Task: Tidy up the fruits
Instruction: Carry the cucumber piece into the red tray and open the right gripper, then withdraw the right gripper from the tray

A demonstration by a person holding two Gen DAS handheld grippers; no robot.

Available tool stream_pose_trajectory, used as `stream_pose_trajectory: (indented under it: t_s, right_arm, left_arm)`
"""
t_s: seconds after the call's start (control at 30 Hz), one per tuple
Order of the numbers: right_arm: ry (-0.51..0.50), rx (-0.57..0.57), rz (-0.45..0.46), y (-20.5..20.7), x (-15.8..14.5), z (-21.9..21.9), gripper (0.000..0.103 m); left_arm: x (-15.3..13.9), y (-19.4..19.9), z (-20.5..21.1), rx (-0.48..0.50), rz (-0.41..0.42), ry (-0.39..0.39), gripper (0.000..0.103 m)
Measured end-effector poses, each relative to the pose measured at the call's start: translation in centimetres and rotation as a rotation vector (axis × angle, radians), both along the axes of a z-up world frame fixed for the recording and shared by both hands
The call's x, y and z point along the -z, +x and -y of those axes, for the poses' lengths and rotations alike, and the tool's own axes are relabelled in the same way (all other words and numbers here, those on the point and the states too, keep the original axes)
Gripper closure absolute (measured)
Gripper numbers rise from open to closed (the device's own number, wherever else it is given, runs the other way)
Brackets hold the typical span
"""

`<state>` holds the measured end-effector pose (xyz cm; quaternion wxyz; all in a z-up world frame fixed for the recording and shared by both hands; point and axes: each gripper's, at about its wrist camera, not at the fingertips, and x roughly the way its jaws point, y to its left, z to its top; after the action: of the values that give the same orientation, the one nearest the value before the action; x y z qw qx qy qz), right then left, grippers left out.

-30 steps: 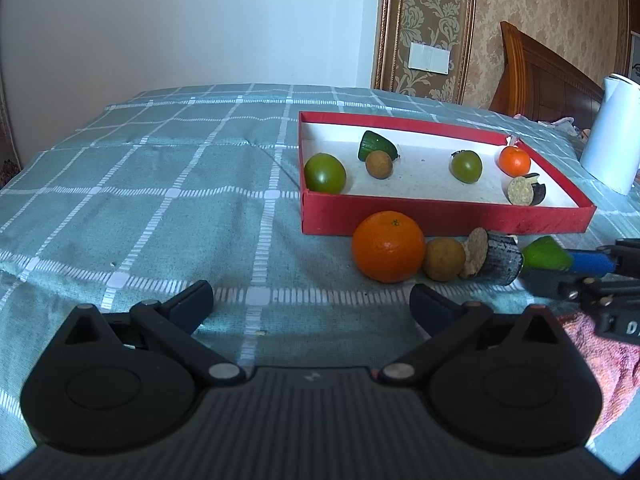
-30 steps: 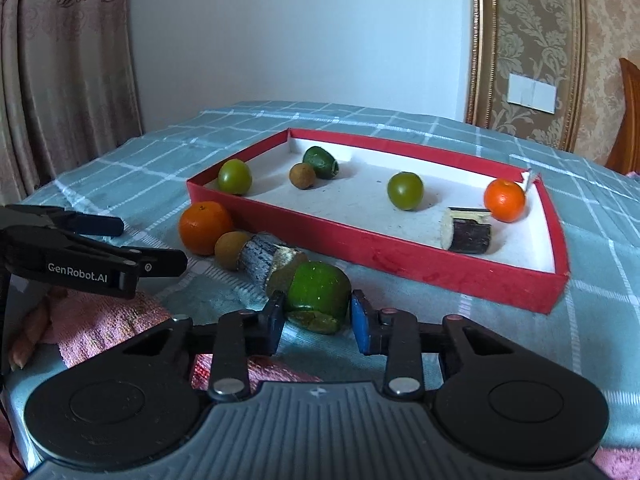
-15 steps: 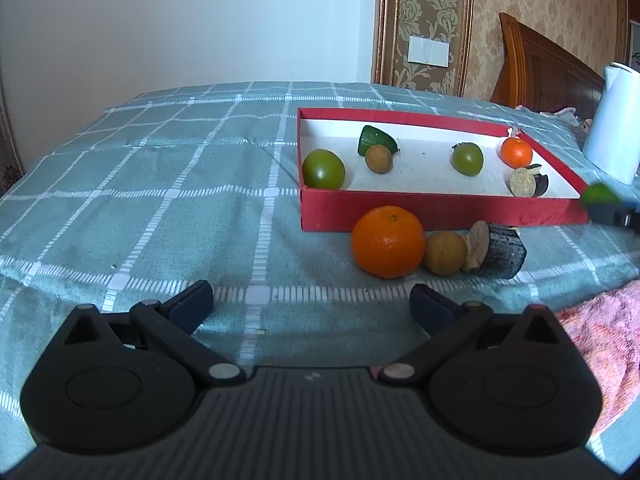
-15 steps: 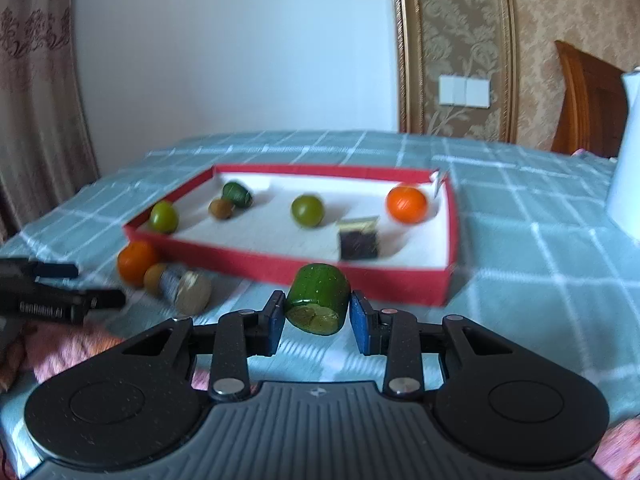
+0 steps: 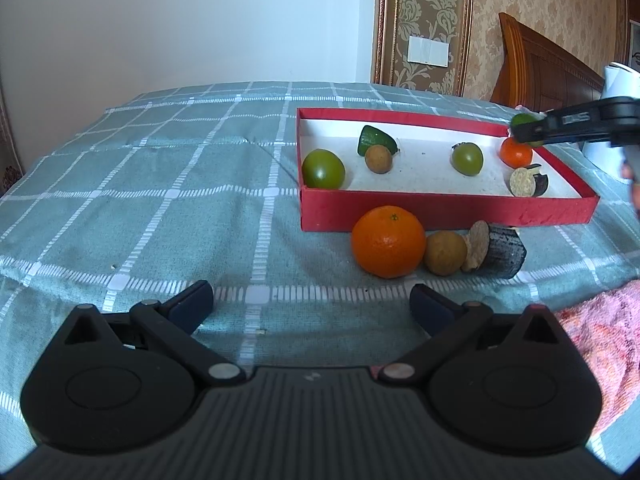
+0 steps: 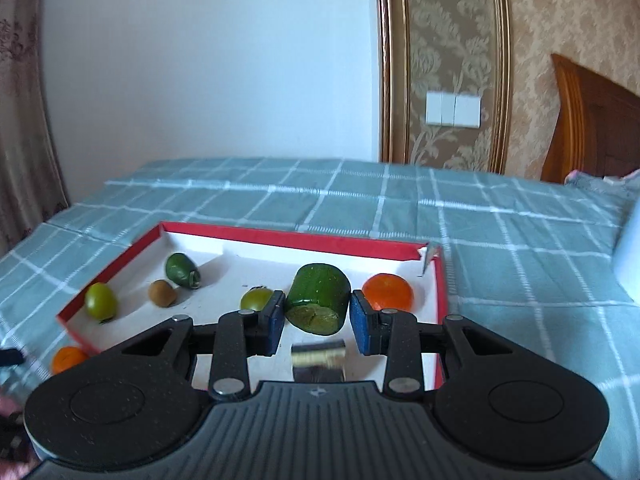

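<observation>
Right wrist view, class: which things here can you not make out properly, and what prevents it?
- Dark cut piece in the red tray: blurred, partly behind the right hand-held gripper.
- Orange outside the tray: hidden partly by the gripper body.
- Small green fruit: half covered by a blue finger.

Teal bedspread with a white grid covers the bed. Pink towel lies at its near right edge. Wooden headboard stands far right; white switch plate on patterned wallpaper. Curtain hangs left.
</observation>
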<state>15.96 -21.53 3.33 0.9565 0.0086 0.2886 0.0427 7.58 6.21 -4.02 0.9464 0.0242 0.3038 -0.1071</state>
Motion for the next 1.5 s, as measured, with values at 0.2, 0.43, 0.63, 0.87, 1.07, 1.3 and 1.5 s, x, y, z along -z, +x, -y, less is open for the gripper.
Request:
stream_pose_trajectory:
  t_s: [0.2,0.43,0.63,0.87,1.07,1.3,1.5]
  right_arm:
    - [-0.026,0.0,-0.084,3.1,2.1,-0.5,0.069]
    - [-0.062,0.002,-0.118,4.6,3.5,-1.0,0.069]
    - [-0.067,0.009,-0.12,4.9,4.0,-1.0,0.069]
    - [-0.055,-0.007,-0.108,4.4,4.0,-0.7,0.057]
    - [-0.025,0.023,0.005,0.5,1.9,-0.2,0.033]
    - [0.023,0.006,0.109,-5.0,0.9,0.0,0.022]
    - [0.02,-0.039,0.102,-8.0,1.9,-0.4,0.022]
  left_arm:
    - [0.0,0.0,-0.1,-0.001,0.001,-0.007,0.0]
    - [0.0,-0.1,-0.2,-0.002,0.001,-0.011,0.0]
    - [0.0,0.0,-0.2,-0.002,0.001,-0.01,0.0]
    - [0.0,0.0,-0.2,-0.002,0.001,-0.012,0.0]
    - [0.0,0.0,-0.3,-0.003,0.001,-0.013,0.0]
    - [0.0,0.0,-0.3,-0.003,0.001,-0.014,0.0]
    - [0.0,-0.1,-0.3,-0.005,0.002,-0.012,0.0]
